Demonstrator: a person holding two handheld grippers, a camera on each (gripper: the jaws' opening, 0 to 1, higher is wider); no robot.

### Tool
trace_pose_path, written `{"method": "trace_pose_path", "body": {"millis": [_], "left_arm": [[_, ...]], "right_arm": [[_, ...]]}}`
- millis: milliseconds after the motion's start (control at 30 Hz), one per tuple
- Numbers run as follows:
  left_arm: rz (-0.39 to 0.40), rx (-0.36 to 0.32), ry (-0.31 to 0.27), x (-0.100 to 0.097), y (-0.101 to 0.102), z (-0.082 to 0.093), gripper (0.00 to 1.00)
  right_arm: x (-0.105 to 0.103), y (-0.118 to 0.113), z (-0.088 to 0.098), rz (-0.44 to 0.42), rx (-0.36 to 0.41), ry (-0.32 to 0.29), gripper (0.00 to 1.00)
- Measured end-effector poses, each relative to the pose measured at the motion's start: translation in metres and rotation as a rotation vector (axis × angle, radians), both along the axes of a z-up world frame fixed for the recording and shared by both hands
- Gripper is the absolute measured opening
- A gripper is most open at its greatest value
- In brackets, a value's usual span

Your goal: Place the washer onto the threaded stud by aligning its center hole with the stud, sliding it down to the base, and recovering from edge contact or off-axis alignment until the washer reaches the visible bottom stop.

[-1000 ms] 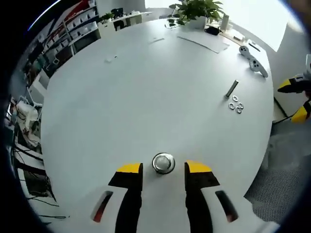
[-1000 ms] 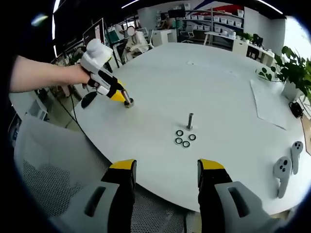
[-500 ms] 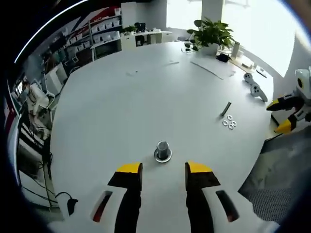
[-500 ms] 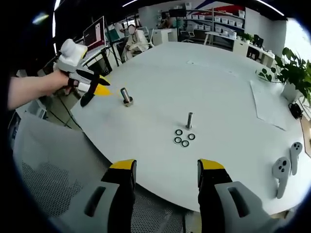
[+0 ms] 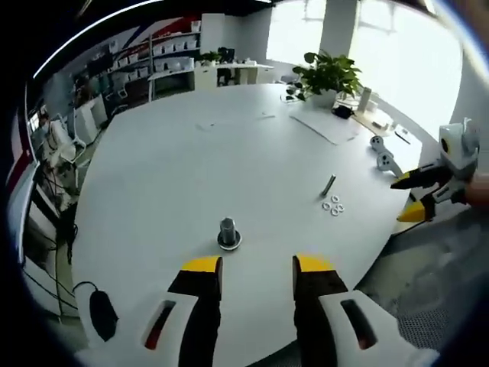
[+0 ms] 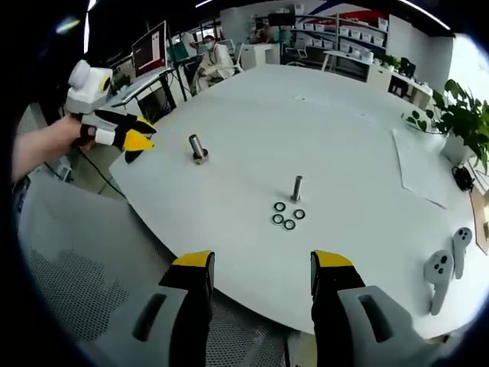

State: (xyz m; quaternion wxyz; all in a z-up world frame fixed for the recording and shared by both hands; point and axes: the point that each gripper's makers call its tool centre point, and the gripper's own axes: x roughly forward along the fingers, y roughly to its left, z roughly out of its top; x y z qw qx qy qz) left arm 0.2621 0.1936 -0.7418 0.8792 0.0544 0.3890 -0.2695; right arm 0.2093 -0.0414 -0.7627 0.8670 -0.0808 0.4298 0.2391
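The left gripper [image 5: 249, 266] stood with its yellow-tipped jaws parted and nothing between them, hanging just off the near edge of the white table [image 5: 191, 168]. Just ahead of it, near that edge, an upright stud on a round base [image 5: 228, 233] stood alone. The right gripper [image 6: 260, 264] was likewise spread and empty, off the table's edge on its own side. Beyond its tips lay four washers [image 6: 286, 216] in a tight cluster, just beside a second upright threaded stud [image 6: 296, 188], both a little in from that edge.

The washers looked like small, thin, stiff metal rings: light, probably slippery, and flat on the tabletop, so a pinch across one ring's outer rim, perhaps after tipping or sliding it clear of its neighbours, seemed the likely hold. Two game controllers [image 6: 445, 265] lay farther along the edge. No writing was legible.
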Motion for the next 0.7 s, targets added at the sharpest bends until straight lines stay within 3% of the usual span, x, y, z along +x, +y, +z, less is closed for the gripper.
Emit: {"method": "trace_pose_path", "body": {"millis": [333,700], "left_arm": [[0.034,-0.068,-0.022,-0.022,-0.021,0.013,0.35],[0.048,-0.089,-0.043,-0.028,-0.021,0.021,0.34]], "right_arm": [[-0.001,-0.001,-0.001,0.005,-0.015,0.000,0.53],[-0.002,0.001,-0.004,0.024,-0.032,0.007,0.53]]}}
